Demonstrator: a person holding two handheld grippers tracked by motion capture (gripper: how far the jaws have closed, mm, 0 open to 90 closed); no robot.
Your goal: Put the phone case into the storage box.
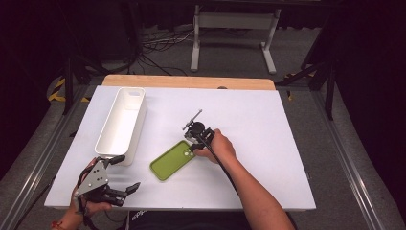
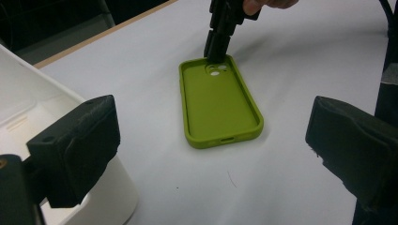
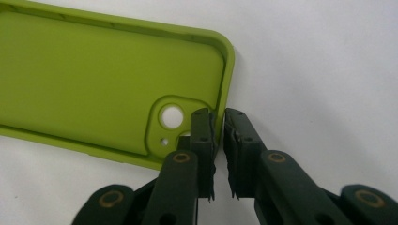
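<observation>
The lime-green soft silicone phone case (image 1: 172, 160) lies hollow-side up mid-table, its camera end at 1 o'clock pinched by the right gripper (image 3: 219, 123). The left gripper (image 1: 122, 173) waits agape at 7 o'clock. That thin wall could slip free on lifting

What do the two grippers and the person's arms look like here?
Both grippers are black. The left gripper has broad, blocky jaws with matte pads and a grey three-cornered plate on top. The right gripper has narrower jaws with jagged inner edges and brass-coloured rivets on the linkage; a black cable trails back along the forearm. Both forearms are bare, with no sleeves in view, and a red band sits at the left wrist.
</observation>
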